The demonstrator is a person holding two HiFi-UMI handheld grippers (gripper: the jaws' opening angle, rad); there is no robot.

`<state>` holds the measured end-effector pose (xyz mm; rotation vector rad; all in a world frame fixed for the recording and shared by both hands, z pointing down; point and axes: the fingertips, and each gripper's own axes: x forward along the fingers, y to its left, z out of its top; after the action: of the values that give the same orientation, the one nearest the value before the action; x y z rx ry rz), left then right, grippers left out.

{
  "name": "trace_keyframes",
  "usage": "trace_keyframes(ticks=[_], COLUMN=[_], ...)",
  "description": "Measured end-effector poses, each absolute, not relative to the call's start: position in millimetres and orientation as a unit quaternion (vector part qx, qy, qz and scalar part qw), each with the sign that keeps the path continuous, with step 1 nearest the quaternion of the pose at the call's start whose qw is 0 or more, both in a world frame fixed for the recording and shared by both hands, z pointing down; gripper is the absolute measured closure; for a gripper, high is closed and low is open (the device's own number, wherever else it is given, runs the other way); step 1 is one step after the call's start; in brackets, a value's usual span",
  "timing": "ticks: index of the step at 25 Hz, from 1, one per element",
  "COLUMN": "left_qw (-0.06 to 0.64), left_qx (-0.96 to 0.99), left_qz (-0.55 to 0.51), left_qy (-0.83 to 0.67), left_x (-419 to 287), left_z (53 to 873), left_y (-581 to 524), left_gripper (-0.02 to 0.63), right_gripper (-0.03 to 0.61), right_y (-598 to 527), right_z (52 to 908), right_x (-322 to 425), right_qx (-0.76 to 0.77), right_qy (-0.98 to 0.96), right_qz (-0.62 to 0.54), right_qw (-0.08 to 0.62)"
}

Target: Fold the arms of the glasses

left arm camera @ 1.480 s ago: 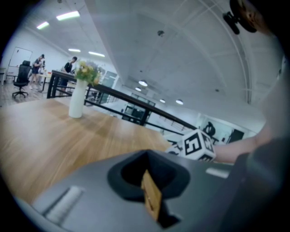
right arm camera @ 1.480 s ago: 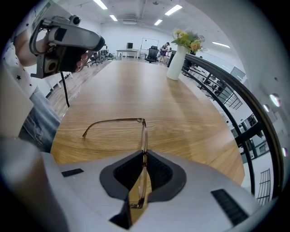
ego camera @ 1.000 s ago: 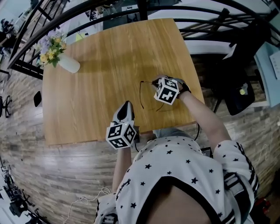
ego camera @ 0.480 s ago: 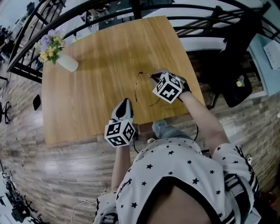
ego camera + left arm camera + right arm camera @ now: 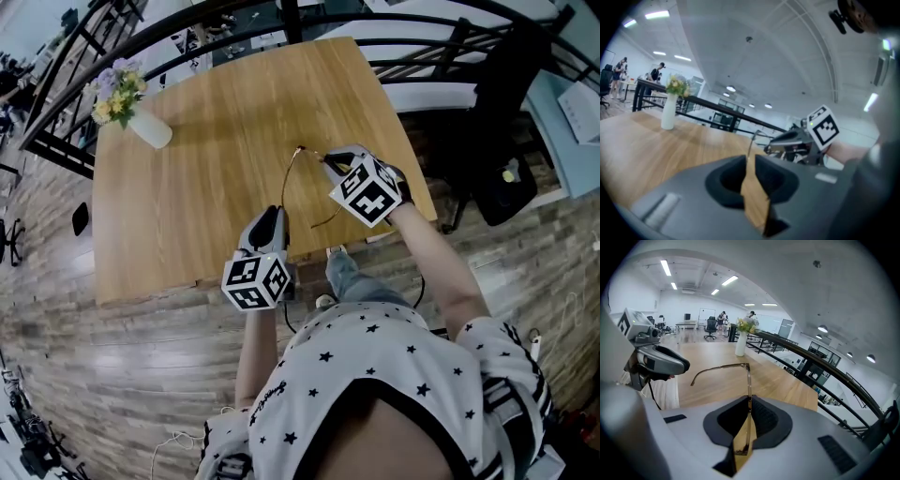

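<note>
Risen since a second ago, the thin gold wire-framed glasses hang from my right claw in the head view. Left gripper view: my left claw has just been opening to an empty slit, with the glasses just ahead. Right gripper view: jaws clamped on the frame.

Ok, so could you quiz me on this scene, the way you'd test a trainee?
1. Multiple choice: which tongs hold the glasses? A) the left B) the right C) neither
2. True or false: the vase of flowers stands right beside the glasses.
3. Short answer: is the arm of the glasses that sticks out sideways folded yet?

Key
1. B. The right tongs are shut on the frame. The left tongs have just been opening, with nothing between them.
2. False. It stands at the far corner of the table, well apart.
3. No. It stands out from the frame, unfolded.
</note>
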<state>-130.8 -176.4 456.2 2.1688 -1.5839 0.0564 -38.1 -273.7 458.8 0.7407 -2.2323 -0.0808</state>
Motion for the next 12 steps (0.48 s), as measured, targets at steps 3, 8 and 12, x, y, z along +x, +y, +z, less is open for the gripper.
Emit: trace_keyframes(ticks=[3,8,12], left_qw=[0.214,0.198,0.191], left_qx=[0.790,0.792,0.795], left_qz=[0.021,0.021,0.022], left_qy=[-0.574,-0.577,-0.575], left_x=[-131,-129,-126], left_z=[450,442,443], left_y=[-171,-161,-151], left_gripper=[0.565,0.565,0.566], right_gripper=[0.558,0.558,0.558], right_y=[-260,-242,-230], right_z=[444,427,426], right_x=[-39,-37,-37], right_qx=[0.294,0.298,0.299], right_qy=[-0.881,-0.885,-0.888], right_qz=[-0.034,-0.046,-0.046], right_qw=[0.368,0.355,0.345])
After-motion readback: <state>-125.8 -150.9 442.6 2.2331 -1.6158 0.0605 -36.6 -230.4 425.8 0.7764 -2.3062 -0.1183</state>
